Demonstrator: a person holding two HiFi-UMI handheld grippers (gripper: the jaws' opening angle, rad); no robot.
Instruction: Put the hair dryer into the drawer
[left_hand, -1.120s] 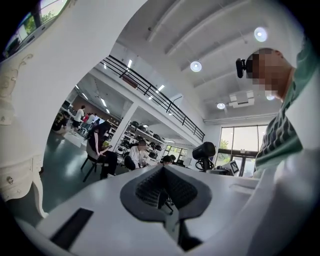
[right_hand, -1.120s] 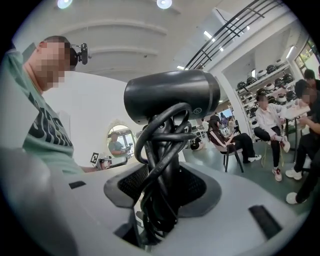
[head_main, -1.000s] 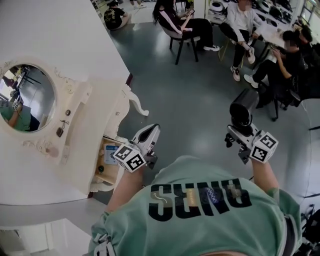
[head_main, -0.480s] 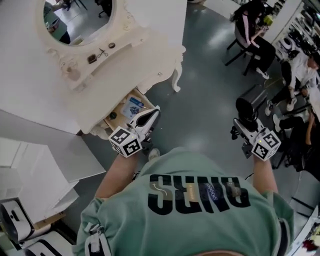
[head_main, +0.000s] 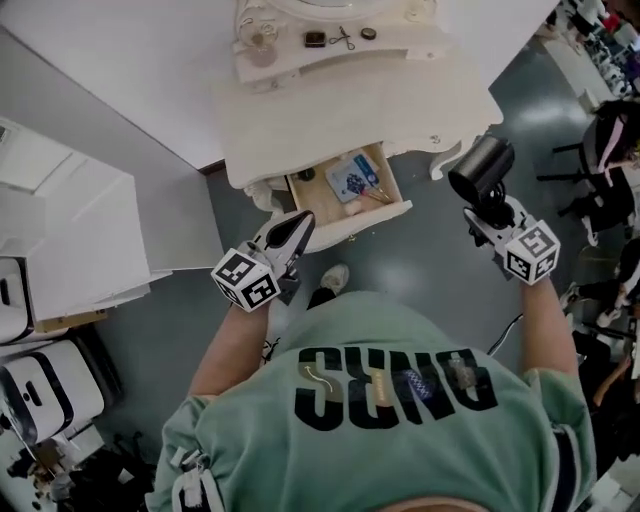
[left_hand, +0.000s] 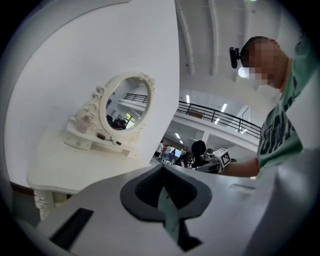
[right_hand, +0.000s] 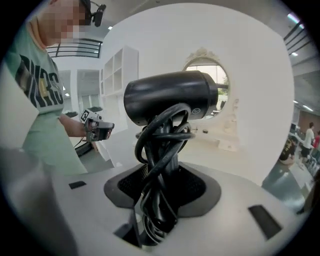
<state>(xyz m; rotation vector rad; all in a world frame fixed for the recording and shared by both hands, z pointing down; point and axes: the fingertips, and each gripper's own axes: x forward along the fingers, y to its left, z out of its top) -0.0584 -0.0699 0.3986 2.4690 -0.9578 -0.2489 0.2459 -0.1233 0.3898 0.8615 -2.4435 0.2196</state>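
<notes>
Reaching out past the person's green shirt (head_main: 390, 400), both grippers now face the dressing table (head_main: 330, 110). Half a second ago it sat off to the upper left, and a second ago chairs and seated people filled the view ahead. The left gripper (head_main: 298, 226) has its jaws pressed together on nothing and hangs just in front of the drawer's left end. The right gripper (head_main: 487, 210) pinches the hair dryer (head_main: 481, 168) by its handle, with the black cord (right_hand: 159, 145) wound round the handle between the pads. The dryer is in the air, just off the drawer's right side and apart from it. Between the grippers the drawer (head_main: 360, 222) stands pulled out, as it did before, with a blue-printed packet (head_main: 350, 178) and a few small bits inside. Farther off, the mirror (right_hand: 207, 75) rises from the back of the table. The turn appears to have lined the carried dryer up with the open drawer, so what remains is likely to swing it over, lower it in and let go.
</notes>
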